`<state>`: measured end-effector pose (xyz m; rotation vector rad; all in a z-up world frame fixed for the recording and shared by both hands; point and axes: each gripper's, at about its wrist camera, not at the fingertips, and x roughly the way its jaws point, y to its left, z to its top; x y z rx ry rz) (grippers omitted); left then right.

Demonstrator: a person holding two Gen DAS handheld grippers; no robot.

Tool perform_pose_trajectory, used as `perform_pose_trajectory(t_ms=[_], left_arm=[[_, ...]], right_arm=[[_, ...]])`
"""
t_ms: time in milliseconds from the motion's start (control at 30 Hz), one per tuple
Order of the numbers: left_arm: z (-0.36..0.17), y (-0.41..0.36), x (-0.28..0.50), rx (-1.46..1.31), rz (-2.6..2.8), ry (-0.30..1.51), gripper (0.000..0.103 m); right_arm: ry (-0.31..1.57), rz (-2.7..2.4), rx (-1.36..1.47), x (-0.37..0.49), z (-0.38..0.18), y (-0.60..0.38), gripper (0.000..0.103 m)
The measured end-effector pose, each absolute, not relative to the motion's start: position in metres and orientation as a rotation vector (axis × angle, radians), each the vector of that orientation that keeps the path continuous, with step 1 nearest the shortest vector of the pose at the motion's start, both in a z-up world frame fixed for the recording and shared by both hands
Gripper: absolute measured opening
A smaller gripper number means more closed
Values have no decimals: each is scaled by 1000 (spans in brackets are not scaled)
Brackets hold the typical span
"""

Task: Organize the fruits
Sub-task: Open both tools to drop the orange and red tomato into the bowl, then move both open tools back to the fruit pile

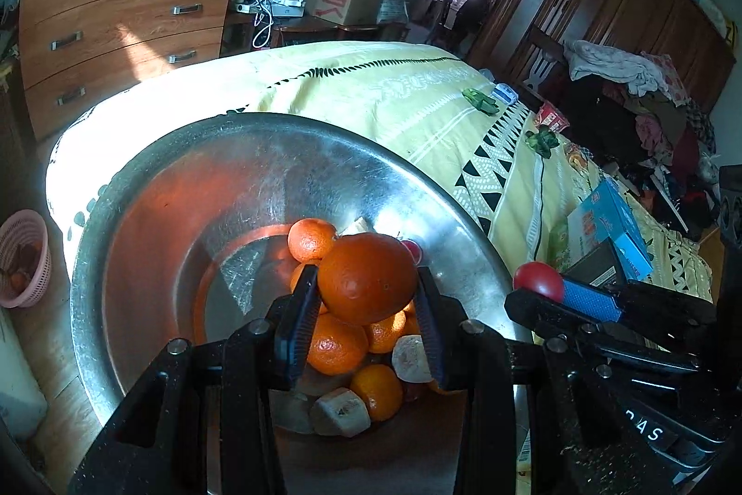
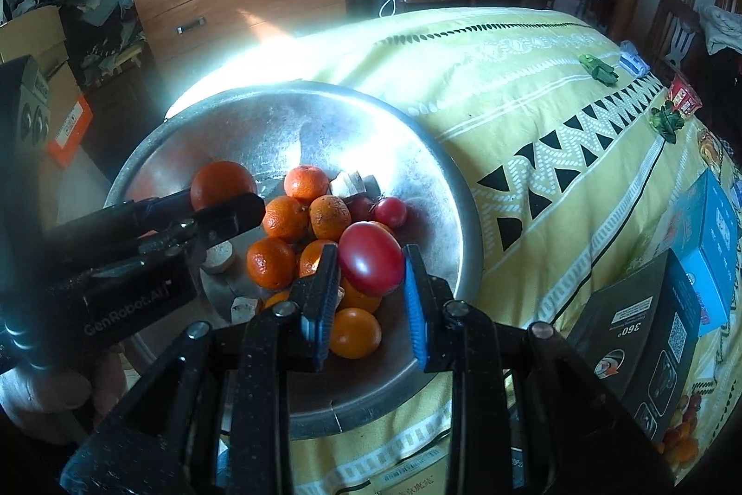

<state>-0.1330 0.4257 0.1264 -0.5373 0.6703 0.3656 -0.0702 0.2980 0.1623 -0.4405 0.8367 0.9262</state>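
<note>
A big orange (image 1: 367,277) sits clamped between the blue pads of my left gripper (image 1: 366,286), hanging over a wide metal basin (image 1: 185,189). In the basin lie several small oranges (image 1: 335,349), pale root chunks (image 1: 341,411) and small red fruits. My right gripper (image 2: 371,267) is shut on a red tomato (image 2: 371,258) above the basin's (image 2: 259,124) near right side. The right wrist view shows the left gripper (image 2: 222,198) at the left with its orange (image 2: 222,182). In the left wrist view, the right gripper (image 1: 547,286) with the tomato (image 1: 538,279) appears at the right.
The basin rests on a yellow patterned cloth (image 2: 533,100) over a table. Blue and black boxes (image 2: 668,300) lie at the right edge, small green items (image 2: 600,70) farther back. A wooden dresser (image 1: 120,17) stands behind, a pink basket (image 1: 23,258) on the floor at left.
</note>
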Motion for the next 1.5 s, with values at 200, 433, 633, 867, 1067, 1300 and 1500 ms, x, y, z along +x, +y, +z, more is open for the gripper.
perform_pose_trajectory(t_ms=[200, 433, 633, 867, 1067, 1300, 1500], left_arm=[[124, 428, -133, -538, 375, 680, 41], [125, 430, -134, -553, 403, 689, 63], [131, 432, -140, -561, 443, 669, 77], [151, 418, -151, -550, 436, 632, 77], [184, 348, -146, -445, 283, 573, 77], [208, 189, -120, -292, -116, 572, 77], [182, 79, -97, -168, -317, 687, 77]], right_arm=[[857, 931, -433, -67, 158, 301, 28], [892, 935, -415, -65, 152, 301, 28], [878, 945, -412, -71, 161, 298, 53], [710, 917, -287, -99, 214, 236, 57], [629, 749, -207, -147, 202, 98, 87], [916, 443, -99, -148, 115, -72, 78], [960, 269, 24, -149, 104, -177, 72]])
